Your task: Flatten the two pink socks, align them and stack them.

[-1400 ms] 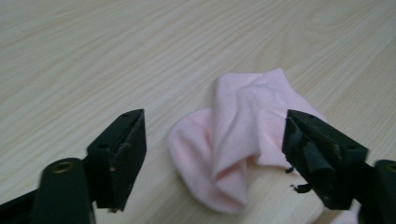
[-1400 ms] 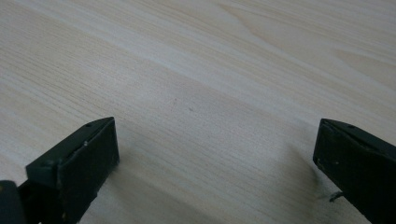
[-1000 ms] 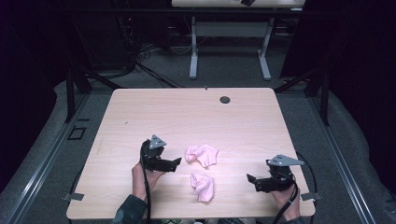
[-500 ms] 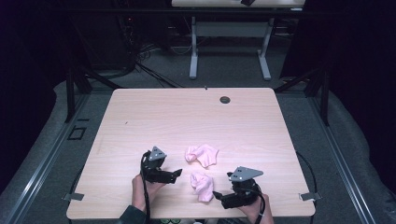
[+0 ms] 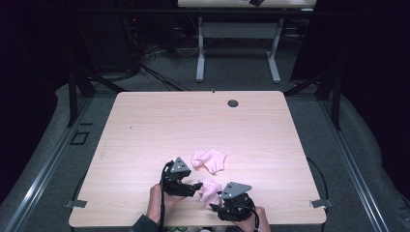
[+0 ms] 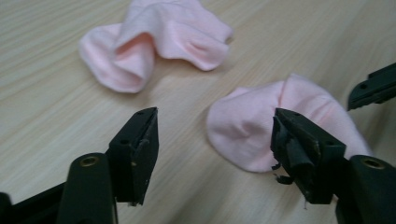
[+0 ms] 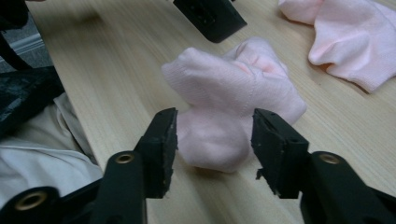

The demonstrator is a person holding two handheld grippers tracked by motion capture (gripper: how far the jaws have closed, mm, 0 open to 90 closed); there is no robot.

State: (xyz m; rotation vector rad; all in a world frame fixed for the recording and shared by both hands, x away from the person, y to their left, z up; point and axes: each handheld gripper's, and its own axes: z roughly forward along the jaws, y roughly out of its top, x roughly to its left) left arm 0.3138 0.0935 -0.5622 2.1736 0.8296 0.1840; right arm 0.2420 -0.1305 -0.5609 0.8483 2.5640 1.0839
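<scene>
left gripper [image 6: 215,140] jaws spreading wide, nothing between | right gripper [image 7: 212,140] jaws straddling near crumpled pink fabric sock [image 7: 233,102], not pinching | second pink sock [image 5: 209,160] lying apart on light wooden table [image 5: 159,125]

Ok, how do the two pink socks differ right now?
The near sock lies bunched into a compact lump between both grippers, while the far sock lies spread and flatter, farther up the table. The right gripper has its open jaws either side of the near sock's end; nothing flanks the far sock. Both are pale pink and crumpled.
</scene>
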